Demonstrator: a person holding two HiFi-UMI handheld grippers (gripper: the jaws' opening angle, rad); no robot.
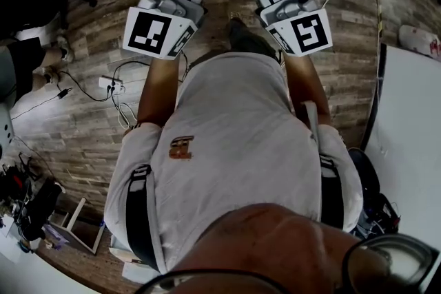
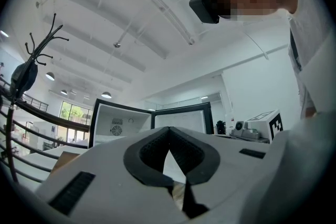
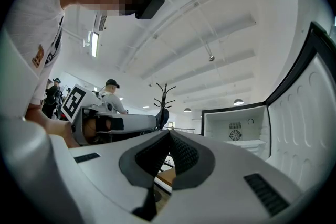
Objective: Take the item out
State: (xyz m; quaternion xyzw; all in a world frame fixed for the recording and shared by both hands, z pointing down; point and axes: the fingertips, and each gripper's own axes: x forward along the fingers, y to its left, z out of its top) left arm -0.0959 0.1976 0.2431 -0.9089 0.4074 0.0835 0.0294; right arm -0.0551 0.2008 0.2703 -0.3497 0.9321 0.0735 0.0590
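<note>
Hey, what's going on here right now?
A person stands holding a gripper in each hand, both raised in front of the chest. The left gripper and the right gripper are both shut, with nothing between their jaws. Ahead stands a fridge with its door swung open. Neither gripper is touching it, and no item has been picked up.

Fridge (image 3: 236, 128) ahead (coat rack (image 3: 164, 96) leftward)

We find both gripper views bright and washed pale under ceiling lamps (image 2: 106, 95), with heavy fisheye bending and black corners. Our head view is dimmer, the wooden floor (image 1: 89, 141) evenly lit, soft-shadowed and curved at the edges.
</note>
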